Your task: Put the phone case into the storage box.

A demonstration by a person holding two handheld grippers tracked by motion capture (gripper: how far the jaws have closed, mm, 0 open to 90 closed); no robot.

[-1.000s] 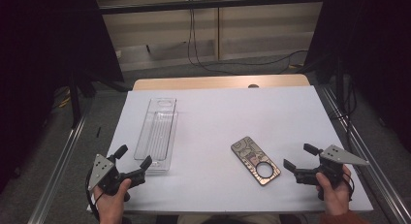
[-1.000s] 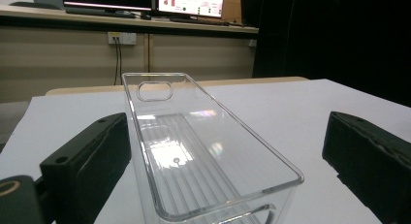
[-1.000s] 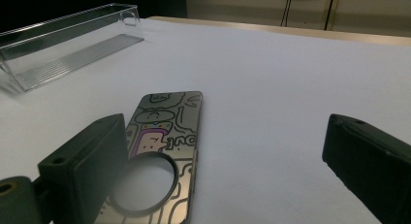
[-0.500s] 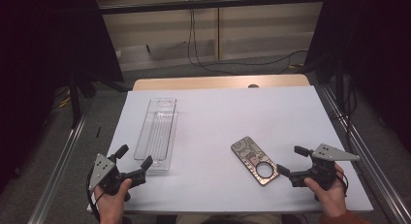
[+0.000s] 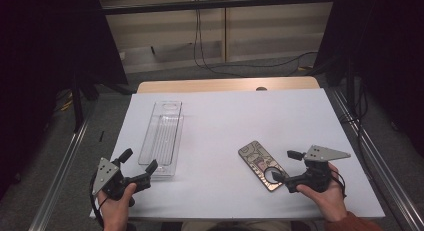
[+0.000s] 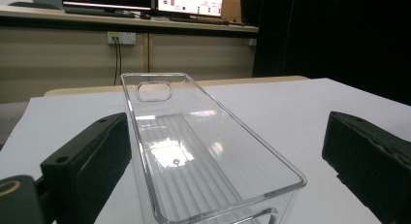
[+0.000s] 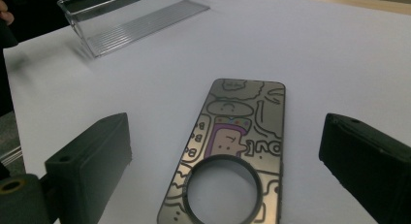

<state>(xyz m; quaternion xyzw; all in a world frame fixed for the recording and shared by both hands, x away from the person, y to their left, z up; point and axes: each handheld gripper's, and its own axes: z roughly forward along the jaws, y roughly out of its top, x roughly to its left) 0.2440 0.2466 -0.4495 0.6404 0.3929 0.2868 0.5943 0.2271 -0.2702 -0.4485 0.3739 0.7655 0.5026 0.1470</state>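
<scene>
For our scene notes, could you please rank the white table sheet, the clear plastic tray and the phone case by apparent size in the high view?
1. White table sheet, by far the largest.
2. Clear plastic tray.
3. Phone case, smallest, though it lies nearer the camera.

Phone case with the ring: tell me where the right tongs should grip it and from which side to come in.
Grip the phone case across its two long edges near the ring end, coming in low from that end, where the right tongs already straddle it, open. It lies flat and thin on the white table, so the long, straight sides probably give the only parallel faces; the raised ring might also serve.
</scene>
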